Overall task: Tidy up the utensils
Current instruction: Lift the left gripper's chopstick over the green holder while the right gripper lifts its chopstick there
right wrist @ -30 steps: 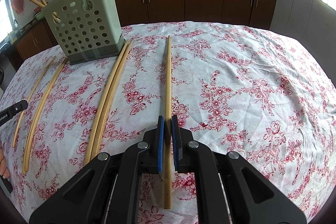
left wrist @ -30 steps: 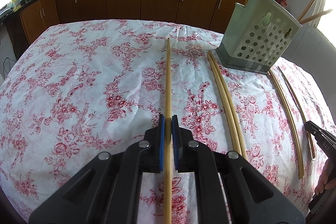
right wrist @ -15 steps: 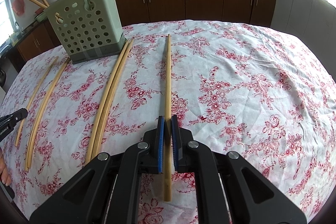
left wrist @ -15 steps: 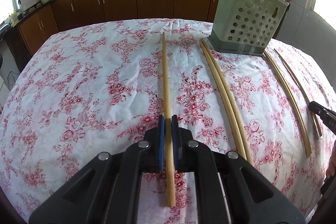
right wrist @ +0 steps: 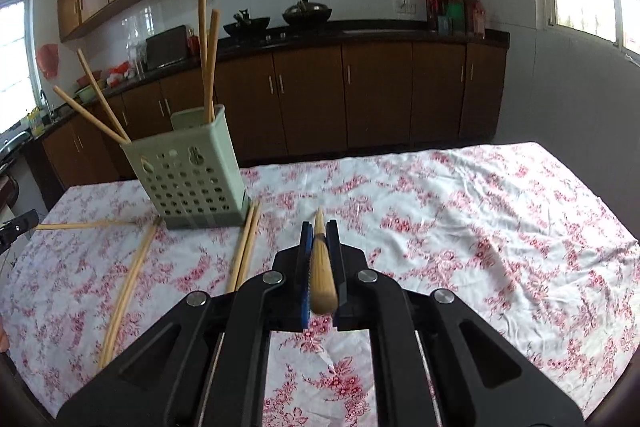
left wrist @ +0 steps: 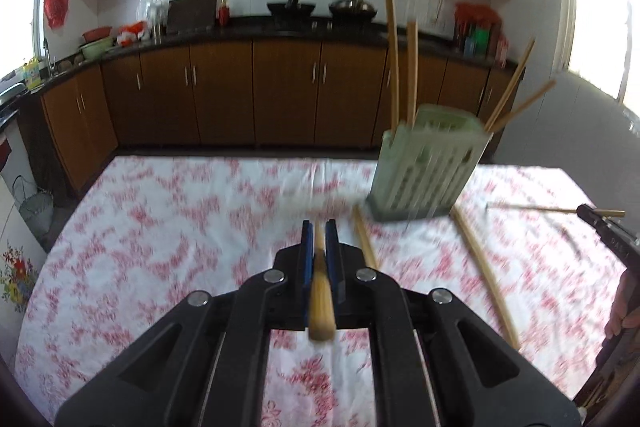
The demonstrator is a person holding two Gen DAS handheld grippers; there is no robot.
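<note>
Chopsticks that lay on the floral tabletop [right wrist: 460, 195] a moment ago are now lifted, one [left wrist: 320, 291] clamped in the left tongs [left wrist: 319, 233], another [right wrist: 322, 275] in the right tongs [right wrist: 319, 233], both near the green holder [right wrist: 188, 171], ready for dropping in.

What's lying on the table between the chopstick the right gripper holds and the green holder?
In the right wrist view, a pair of chopsticks lies on the cloth between the held chopstick and the green holder.

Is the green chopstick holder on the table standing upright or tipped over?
Upright. The green chopstick holder stands on its base on the floral tablecloth, open top upward, with four chopsticks sticking out of it.
</note>
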